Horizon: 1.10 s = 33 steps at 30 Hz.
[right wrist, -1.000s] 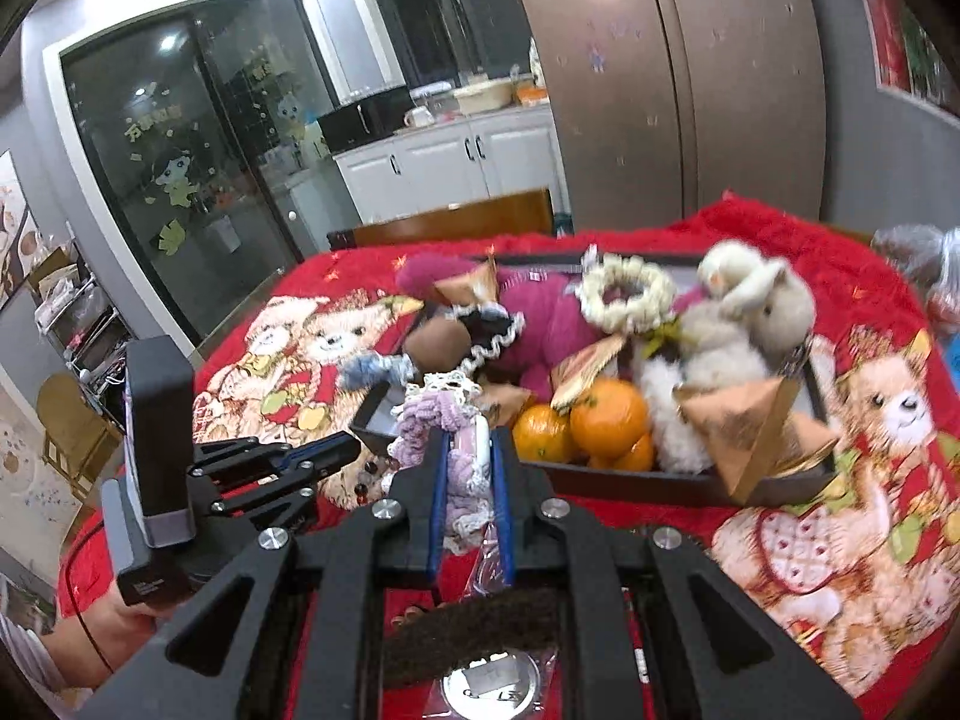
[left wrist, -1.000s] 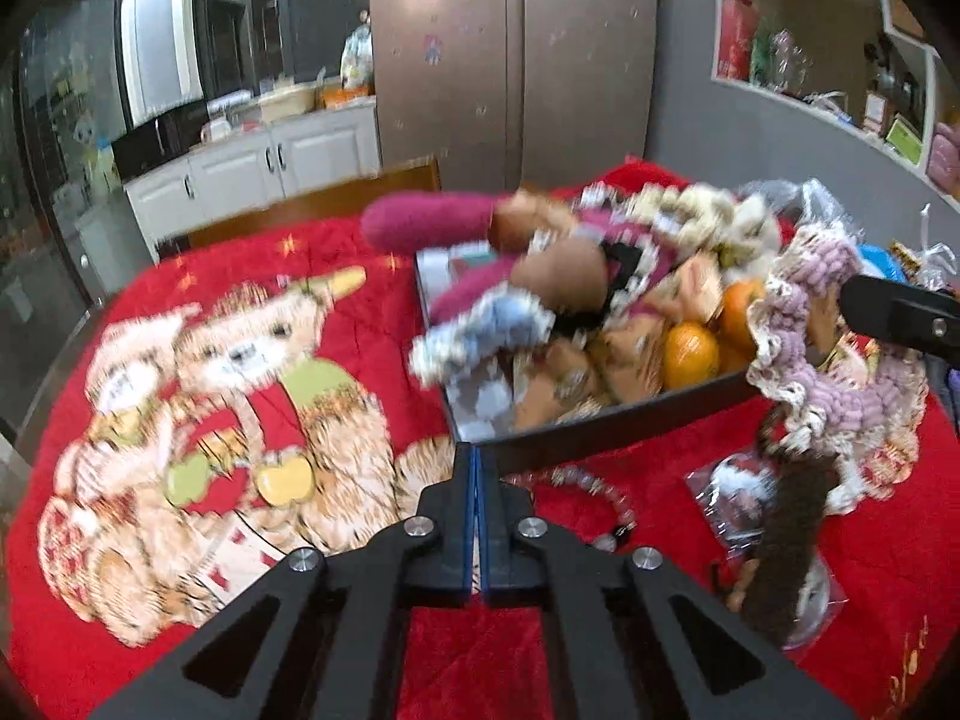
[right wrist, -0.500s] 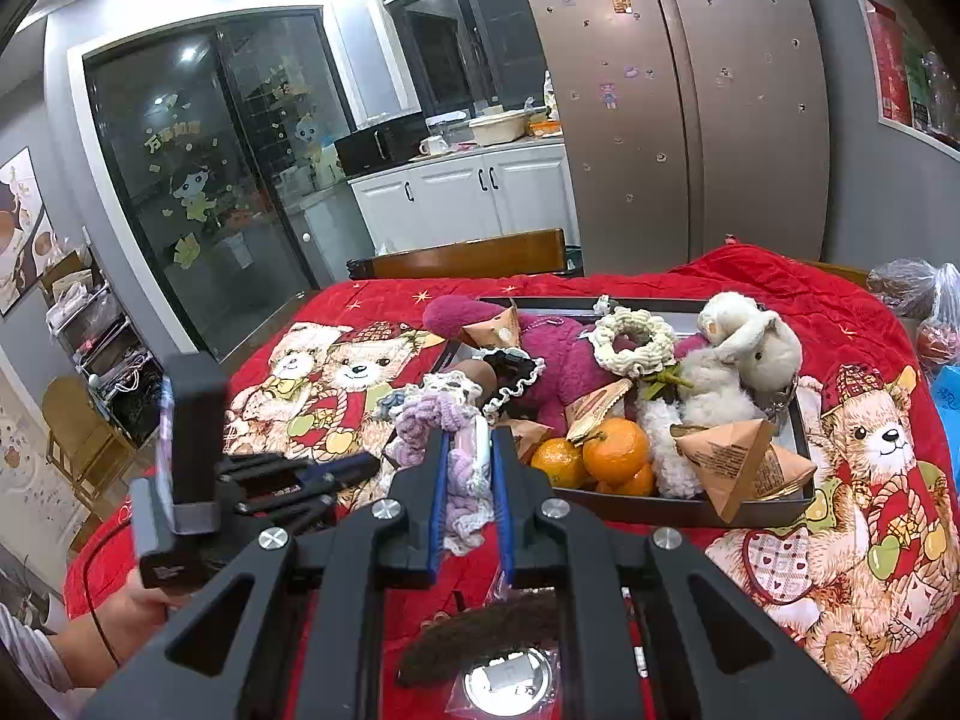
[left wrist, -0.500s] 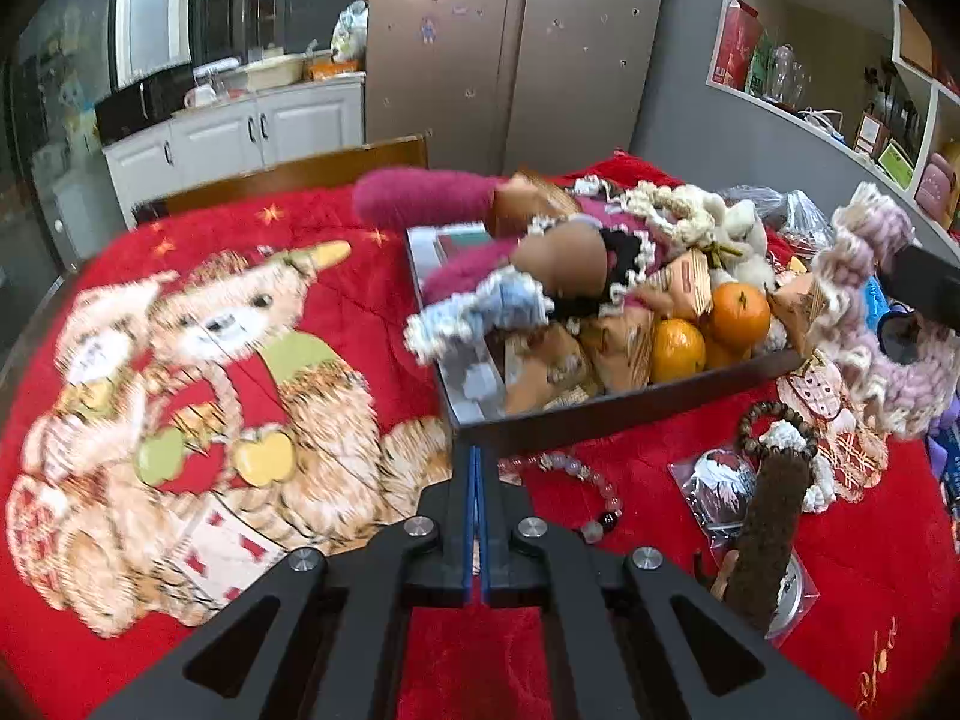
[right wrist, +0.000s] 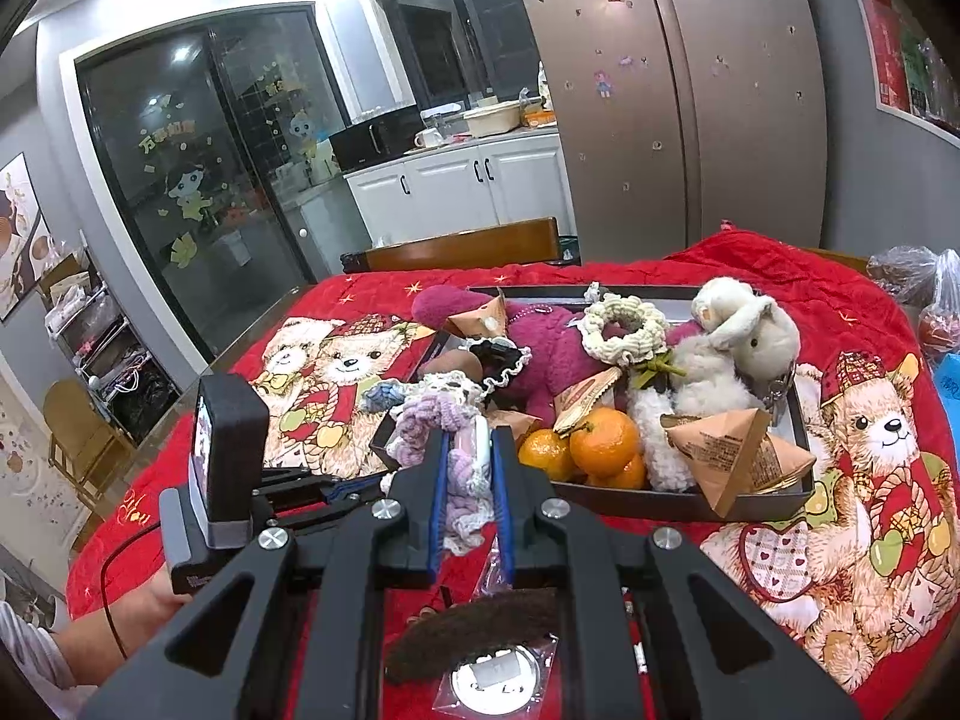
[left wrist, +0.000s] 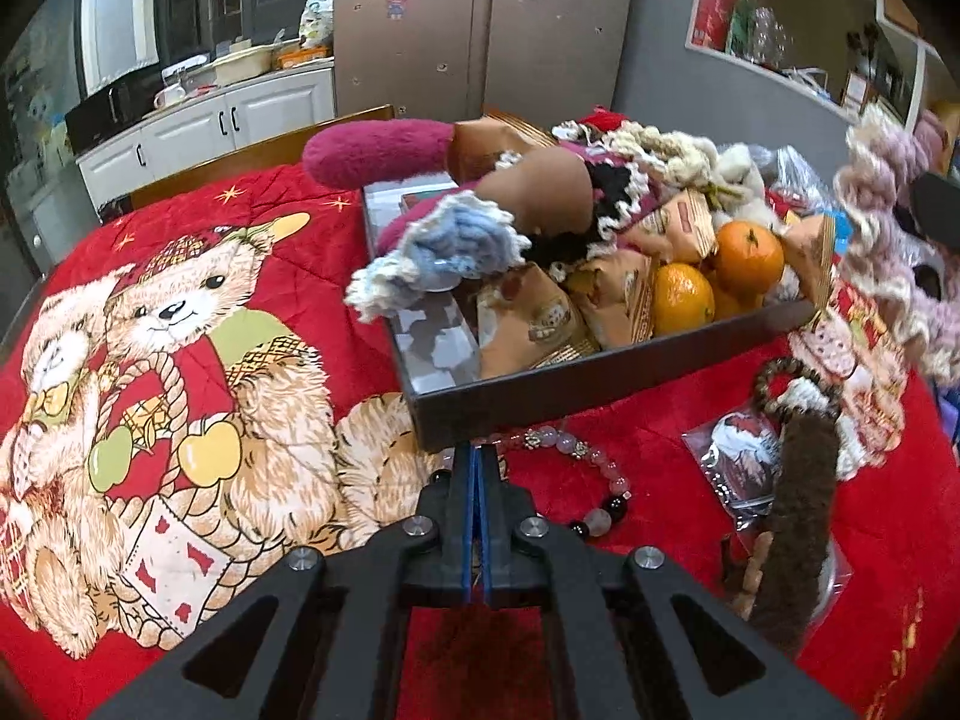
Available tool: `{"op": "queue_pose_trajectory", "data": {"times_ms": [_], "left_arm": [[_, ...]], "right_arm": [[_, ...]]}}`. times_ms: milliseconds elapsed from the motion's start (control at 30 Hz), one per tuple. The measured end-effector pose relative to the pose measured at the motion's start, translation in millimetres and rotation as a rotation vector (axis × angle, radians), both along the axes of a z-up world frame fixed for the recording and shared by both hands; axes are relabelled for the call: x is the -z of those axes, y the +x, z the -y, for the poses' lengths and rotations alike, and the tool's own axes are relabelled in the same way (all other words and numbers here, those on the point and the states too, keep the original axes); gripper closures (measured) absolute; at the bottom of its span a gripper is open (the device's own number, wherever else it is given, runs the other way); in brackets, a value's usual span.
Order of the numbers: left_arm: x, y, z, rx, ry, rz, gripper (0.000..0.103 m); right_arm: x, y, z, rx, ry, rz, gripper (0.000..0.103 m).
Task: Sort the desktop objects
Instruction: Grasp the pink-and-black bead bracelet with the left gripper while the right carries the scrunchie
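The right tool (right wrist: pixel 468 468) is gripping a lilac scrunchie (right wrist: pixel 441 420), holding it above the red surface (right wrist: pixel 840 306) just beside the tray's (right wrist: pixel 660 501) near left corner. The tray is holding oranges (right wrist: pixel 603 441), a white bunny (right wrist: pixel 738 348), a pink plush (right wrist: pixel 540 336), a rope ring (right wrist: pixel 624 330) and paper packets (right wrist: pixel 732 456). The left tool (left wrist: pixel 476 480) is sitting closed and empty over a bead bracelet (left wrist: pixel 591 468) lying on the surface.

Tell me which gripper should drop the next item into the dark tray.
Right. The right gripper already clamps the pink-and-cream crocheted scrunchie beside the dark tray; the left gripper is shut, empty.
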<state>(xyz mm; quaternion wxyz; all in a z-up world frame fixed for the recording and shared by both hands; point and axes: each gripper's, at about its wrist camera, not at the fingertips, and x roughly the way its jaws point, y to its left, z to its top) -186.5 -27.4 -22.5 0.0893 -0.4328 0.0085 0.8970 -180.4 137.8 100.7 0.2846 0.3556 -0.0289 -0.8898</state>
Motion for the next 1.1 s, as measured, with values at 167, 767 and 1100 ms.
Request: {"op": "queue_pose_trajectory", "data": {"times_ms": [167, 767, 1100], "left_arm": [[3, 1, 5, -0.037, 0.050, 0.020, 0.094], [6, 22, -19, 0.008, -0.063, 0.005, 0.032], [8, 24, -17, 0.029, -0.043, 0.001, 0.032]], "right_arm": [[4, -2, -2, 0.004, -0.005, 0.014, 0.089], [5, -11, -16, 0.014, -0.036, 0.029, 0.086], [8, -15, -20, 0.023, -0.050, 0.046, 0.086]]}}
